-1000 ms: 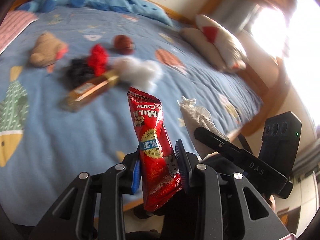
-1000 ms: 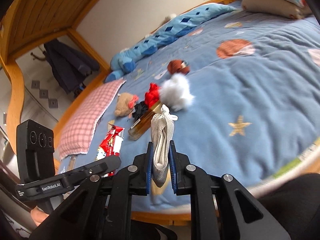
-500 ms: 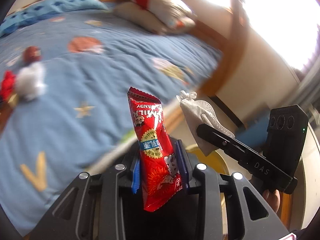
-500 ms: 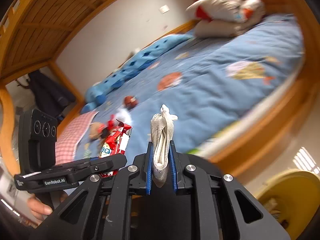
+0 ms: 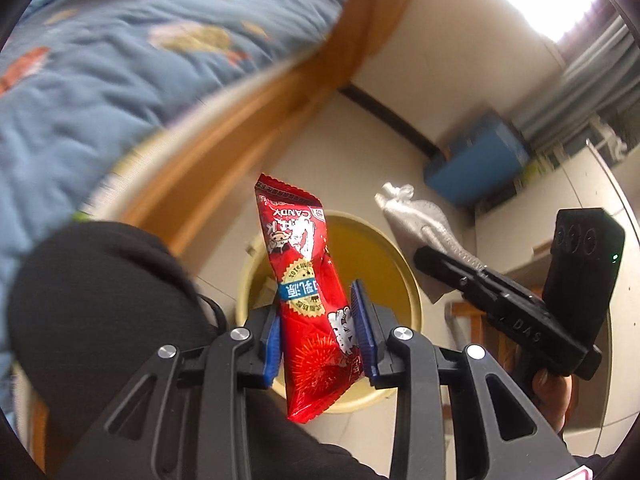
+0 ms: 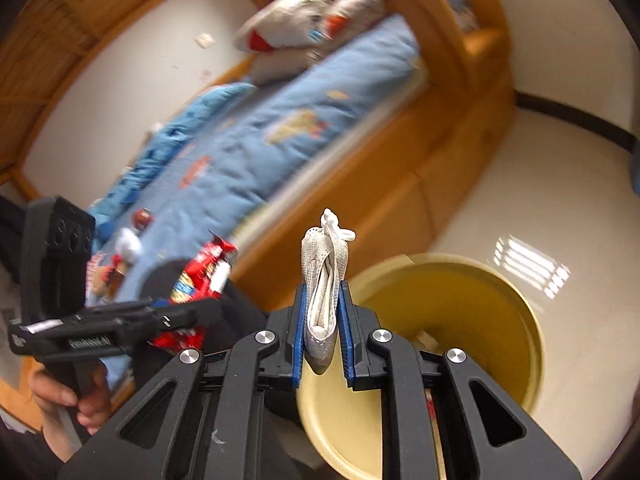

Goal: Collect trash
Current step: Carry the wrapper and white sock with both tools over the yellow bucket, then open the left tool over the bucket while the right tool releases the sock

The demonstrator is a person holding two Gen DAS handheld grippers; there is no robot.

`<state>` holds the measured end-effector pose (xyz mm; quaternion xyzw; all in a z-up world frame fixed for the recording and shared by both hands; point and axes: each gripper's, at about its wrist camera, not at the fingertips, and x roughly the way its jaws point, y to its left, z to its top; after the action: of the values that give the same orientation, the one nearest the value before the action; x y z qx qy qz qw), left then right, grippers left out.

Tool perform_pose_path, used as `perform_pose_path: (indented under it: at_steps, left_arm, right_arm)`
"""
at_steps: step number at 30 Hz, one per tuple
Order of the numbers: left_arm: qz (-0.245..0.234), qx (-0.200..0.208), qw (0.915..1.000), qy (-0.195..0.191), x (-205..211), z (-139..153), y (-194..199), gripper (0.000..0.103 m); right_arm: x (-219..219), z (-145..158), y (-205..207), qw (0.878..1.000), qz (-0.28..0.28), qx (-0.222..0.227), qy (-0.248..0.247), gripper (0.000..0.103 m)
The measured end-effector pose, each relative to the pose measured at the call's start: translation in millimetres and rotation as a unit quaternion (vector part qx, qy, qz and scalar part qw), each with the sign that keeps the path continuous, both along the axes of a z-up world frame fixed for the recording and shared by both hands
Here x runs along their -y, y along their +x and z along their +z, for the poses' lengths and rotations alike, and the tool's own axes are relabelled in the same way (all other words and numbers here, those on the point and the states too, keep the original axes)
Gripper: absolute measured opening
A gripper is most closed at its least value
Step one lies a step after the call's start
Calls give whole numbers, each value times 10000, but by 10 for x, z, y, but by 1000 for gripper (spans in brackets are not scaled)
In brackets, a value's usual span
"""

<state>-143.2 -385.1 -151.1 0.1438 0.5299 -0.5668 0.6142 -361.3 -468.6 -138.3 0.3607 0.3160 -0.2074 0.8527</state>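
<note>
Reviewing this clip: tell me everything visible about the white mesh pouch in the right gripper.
The white mesh pouch is a small, soft bag of netted fabric, knotted shut at its top with short white ties. Something pale and folded shows inside through the mesh. It stands upright, pinched at its lower half between the blue-padded fingers of the right gripper, its bottom tip hanging just below the pads. Nothing else touches it. It is held above the rim of the yellow bin, beside the wooden bed frame.

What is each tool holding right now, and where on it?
Left tool clamps the red candy wrapper across its lower half. Right tool clamps the white mesh pouch near its bottom, knot up.
</note>
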Motion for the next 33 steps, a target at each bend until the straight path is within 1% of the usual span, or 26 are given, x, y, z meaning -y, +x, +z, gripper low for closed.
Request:
perform_pose_path:
  at_steps: [2,3,5,6,7,11,15,19,23,25,27,28,29,30,33]
  left_arm:
    - [-153,-3,9998,137,75,-103,-91,32]
    - [-203,2,9996,177,102,-139,-118,32]
    - [-294,25,9991,289,156,-218,-192,32]
    - [-339,47,9988,337,193,-251,-217,32]
    - [-395,66,9985,382,229,-288,-246,32]
    - [-607,81,9966,559,326,-431,-362,32]
    - [-803,38,9939,750,397,-585,-508,32]
    - [-1026,67,9903,930,494,-734,-680,32]
    - [-1209,78,9879,967,555,-806,-825,32]
    - [-1332,82,9865,948,589,-811,-900,34]
    - [-1415,82,9862,862,578,-795,-930,47]
    - [-1431,93,9862,829,579,-792,-933,65]
    - [-1411,123,9867,798,564,-782,-935,81]
    - [-1374,149,9872,793,552,-770,-933,84]
    - [-1373,119,9871,821,530,-758,-924,85]
  right_arm:
    - [15,-129,-131,9997,-90,-206,93,16]
    - [21,-199,-176,9993,-110,-327,154,20]
    - [21,-283,-256,9980,-192,-576,180,35]
    - [26,-311,-304,9973,-303,-657,130,53]
    - [30,-318,-350,9969,-400,-673,72,57]
    - [45,-310,-446,9967,-458,-674,23,56]
    - [79,-335,-513,9962,-512,-696,94,56]
    - [130,-403,-639,9943,-651,-827,184,56]
    - [161,-451,-763,9932,-742,-853,285,57]
    - [179,-465,-825,9926,-812,-837,326,60]
    - [203,-481,-855,9925,-825,-797,414,61]
    - [216,-486,-876,9923,-852,-784,450,63]
    - [225,-489,-892,9920,-882,-777,463,63]
    - [231,-489,-896,9918,-901,-779,463,63]
    - [249,-497,-906,9915,-924,-776,484,65]
